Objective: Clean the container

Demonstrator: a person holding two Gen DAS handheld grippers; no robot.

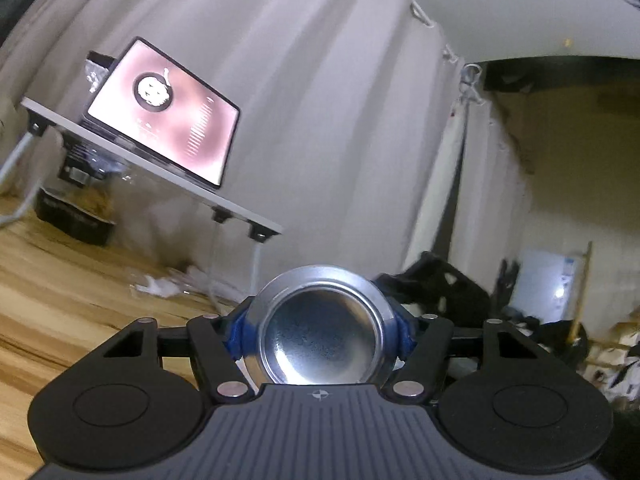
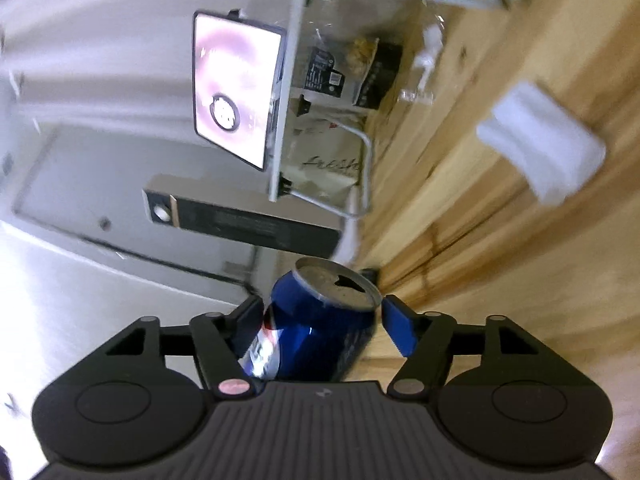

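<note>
A blue can [image 1: 322, 332] sits between the fingers of the left claw [image 1: 320, 334], its concave silver base facing the camera; both blue-padded fingers [image 1: 236, 336] press against its sides, so this claw is pinching the can. In the right wrist view the same can [image 2: 320, 328] appears at 6 o'clock with its opened top turned away and up, the dark drinking hole showing in the lid. It lies within the right claw [image 2: 320, 320], whose jaws stand spread: the finger at 3 o'clock [image 2: 400, 326] is clear of the can wall, while the one at 9 o'clock seems near or touching, though blur makes that hard to judge.

Beyond the can, the wooden counter [image 2: 500, 240] fills the side toward 3 o'clock in the right view. A white folded cloth-like block [image 2: 540, 144] lies on it toward 2 o'clock. A small white raised shelf [image 1: 152, 162] on metal legs stands on the counter at 10 o'clock in the left view, carrying a lit tablet [image 1: 168, 112] with a pinkish screen. Dark packets [image 2: 348, 74] sit beneath the shelf. A pale curtain [image 1: 320, 100] hangs behind it.
</note>
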